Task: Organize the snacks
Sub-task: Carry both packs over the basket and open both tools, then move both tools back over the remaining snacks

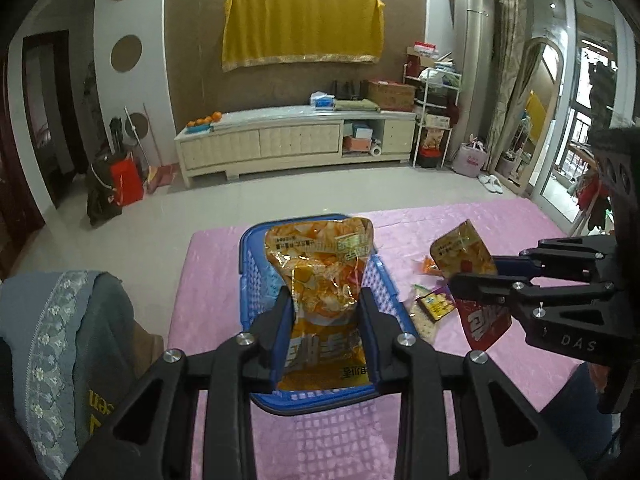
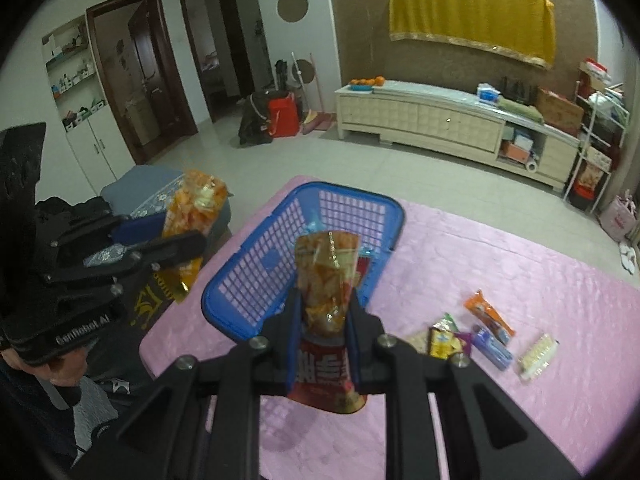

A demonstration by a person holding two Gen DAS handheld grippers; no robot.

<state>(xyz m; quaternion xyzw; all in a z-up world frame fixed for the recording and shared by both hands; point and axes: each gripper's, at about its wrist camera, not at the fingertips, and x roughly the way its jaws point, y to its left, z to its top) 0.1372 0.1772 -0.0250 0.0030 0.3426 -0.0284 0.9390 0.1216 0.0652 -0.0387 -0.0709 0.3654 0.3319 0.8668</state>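
Observation:
My left gripper (image 1: 326, 304) is shut on an orange snack bag (image 1: 320, 268) and holds it upright above the near end of a blue plastic basket (image 1: 250, 240). My right gripper (image 2: 323, 312) is shut on a red and orange snack bag (image 2: 326, 280), held above the pink table just right of the basket (image 2: 256, 268). The right gripper (image 1: 476, 276) with its bag (image 1: 464, 252) also shows in the left wrist view. The left gripper (image 2: 196, 236) with its bag (image 2: 196, 204) also shows in the right wrist view, left of the basket.
Several small snack packs lie on the pink tablecloth (image 2: 500, 260) right of the basket: an orange pack (image 2: 488, 314), a blue pack (image 2: 492, 346), a yellow pack (image 2: 442, 342) and a pale wafer pack (image 2: 538, 356). A grey cushioned seat (image 1: 60, 320) stands left of the table.

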